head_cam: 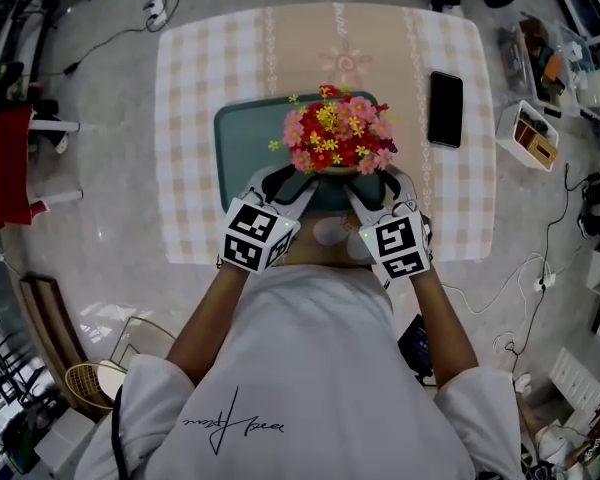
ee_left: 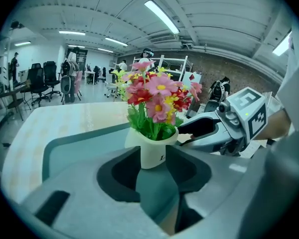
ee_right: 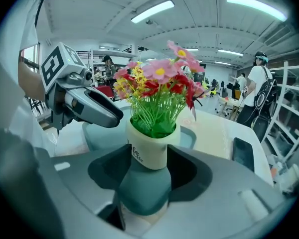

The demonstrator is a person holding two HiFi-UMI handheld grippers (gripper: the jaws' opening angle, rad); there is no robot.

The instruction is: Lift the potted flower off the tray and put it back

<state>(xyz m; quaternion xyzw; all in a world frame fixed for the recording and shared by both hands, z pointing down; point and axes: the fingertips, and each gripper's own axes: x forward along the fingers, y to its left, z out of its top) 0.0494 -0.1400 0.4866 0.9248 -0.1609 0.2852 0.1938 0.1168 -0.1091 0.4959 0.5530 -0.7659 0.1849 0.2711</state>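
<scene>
A white pot [ee_left: 152, 152] of red, pink and yellow flowers [head_cam: 338, 138] is over the near part of a teal tray [head_cam: 242, 138]. My left gripper [head_cam: 296, 182] reaches it from the near left, and its dark pads touch the pot's two sides. My right gripper [head_cam: 366, 184] comes in from the near right, with the pot [ee_right: 148, 151] held the same way between its pads. In the left gripper view the right gripper [ee_left: 224, 128] lies just beyond the pot. The jaws hide the pot's base, so I cannot tell whether it rests on the tray.
The tray sits on a table with a checked cloth [head_cam: 200, 88]. A black phone [head_cam: 445, 108] lies on the cloth to the tray's right. A red chair [head_cam: 5, 168] stands left of the table, and a white box [head_cam: 530, 133] and cables lie on the floor to its right.
</scene>
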